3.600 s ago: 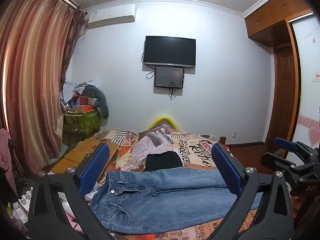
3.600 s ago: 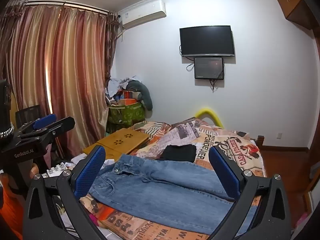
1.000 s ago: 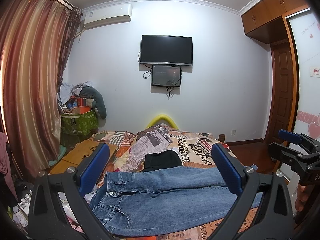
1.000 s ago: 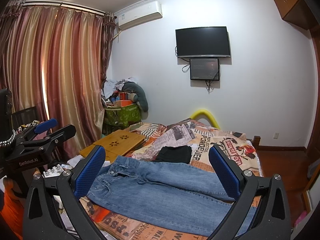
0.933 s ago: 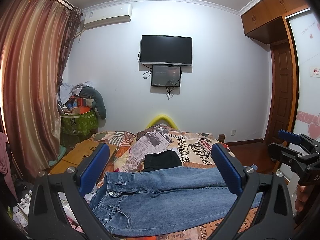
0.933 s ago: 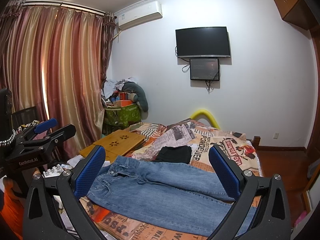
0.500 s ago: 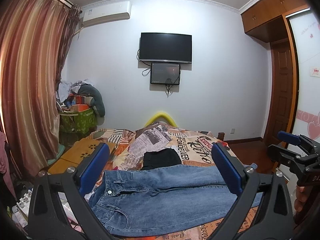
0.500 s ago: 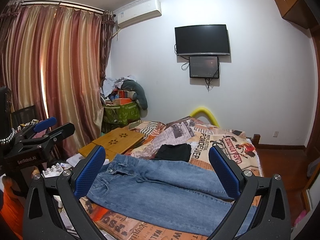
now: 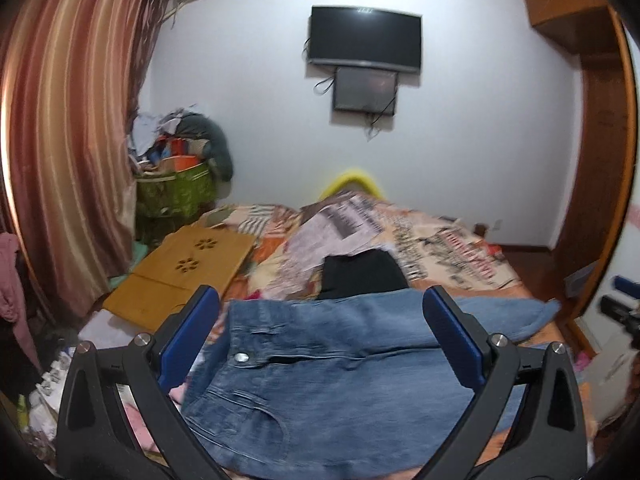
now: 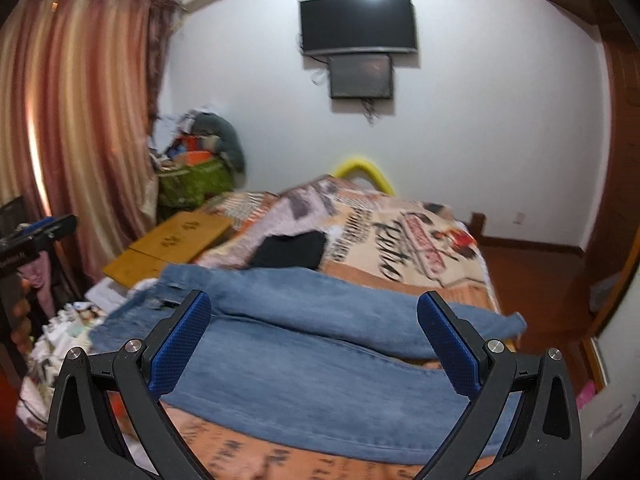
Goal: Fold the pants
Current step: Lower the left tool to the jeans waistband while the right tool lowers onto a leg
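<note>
Blue jeans (image 9: 340, 376) lie flat across the near end of the bed, waistband and button to the left, legs running right. They show in the right wrist view (image 10: 320, 344) too. My left gripper (image 9: 320, 344) is open and empty, hovering above the waist area. My right gripper (image 10: 314, 344) is open and empty, above the legs. The right gripper's tip shows at the far right of the left wrist view (image 9: 624, 312); the left gripper shows at the left edge of the right wrist view (image 10: 36, 236).
A folded black garment (image 9: 360, 276) lies just behind the jeans on the printed bedspread (image 9: 440, 240). A wooden lap table (image 9: 184, 272) sits at the bed's left. A green basket of clutter (image 9: 176, 188) and curtains stand left; a wooden door (image 9: 592, 152) right.
Both grippers have moved forward and tilted down toward the jeans, which now fill more of both views. Both stay open.
</note>
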`<state>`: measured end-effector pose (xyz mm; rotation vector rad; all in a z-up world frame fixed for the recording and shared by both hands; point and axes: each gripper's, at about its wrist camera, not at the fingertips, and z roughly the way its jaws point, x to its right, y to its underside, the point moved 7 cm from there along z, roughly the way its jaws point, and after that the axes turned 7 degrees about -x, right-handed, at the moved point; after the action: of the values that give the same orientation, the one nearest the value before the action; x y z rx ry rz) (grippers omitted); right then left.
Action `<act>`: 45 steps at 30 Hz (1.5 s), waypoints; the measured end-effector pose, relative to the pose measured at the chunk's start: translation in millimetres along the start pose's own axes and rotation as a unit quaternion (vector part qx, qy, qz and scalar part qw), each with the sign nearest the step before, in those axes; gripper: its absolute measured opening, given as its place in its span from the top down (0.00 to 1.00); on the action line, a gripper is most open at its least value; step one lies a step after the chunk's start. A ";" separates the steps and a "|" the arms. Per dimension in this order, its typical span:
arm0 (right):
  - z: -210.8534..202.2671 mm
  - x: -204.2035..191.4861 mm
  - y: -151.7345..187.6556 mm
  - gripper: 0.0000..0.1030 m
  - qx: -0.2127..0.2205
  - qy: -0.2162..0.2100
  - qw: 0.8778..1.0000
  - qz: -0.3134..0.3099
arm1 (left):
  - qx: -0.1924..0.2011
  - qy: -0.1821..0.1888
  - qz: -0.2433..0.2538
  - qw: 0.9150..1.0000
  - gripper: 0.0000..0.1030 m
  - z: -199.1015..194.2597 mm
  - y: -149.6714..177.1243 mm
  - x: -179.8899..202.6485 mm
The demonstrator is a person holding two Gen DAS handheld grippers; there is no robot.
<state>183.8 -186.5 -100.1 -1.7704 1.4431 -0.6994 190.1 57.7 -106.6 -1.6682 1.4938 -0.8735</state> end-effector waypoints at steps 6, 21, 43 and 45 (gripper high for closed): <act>31.1 43.1 7.1 0.01 -0.035 0.037 0.998 0.022 | -0.021 -0.042 0.021 0.999 0.00 65.7 -5.8 -28.8; 142.2 98.2 -19.5 0.25 -0.090 0.035 0.995 0.027 | -0.207 -0.068 -0.017 0.976 0.48 277.5 21.7 -124.2; 318.4 3.9 2.0 0.72 -0.261 -0.118 0.951 -0.118 | -0.297 -0.025 -0.008 0.954 0.89 376.6 76.3 -129.8; 313.1 2.5 5.3 0.78 -0.256 -0.114 0.951 -0.128 | -0.295 -0.017 -0.007 0.955 0.91 375.5 73.2 -128.5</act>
<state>428.2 -126.5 -286.6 -2.3814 1.3243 -0.2340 462.3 208.4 -363.7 -2.0975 1.8367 -0.4122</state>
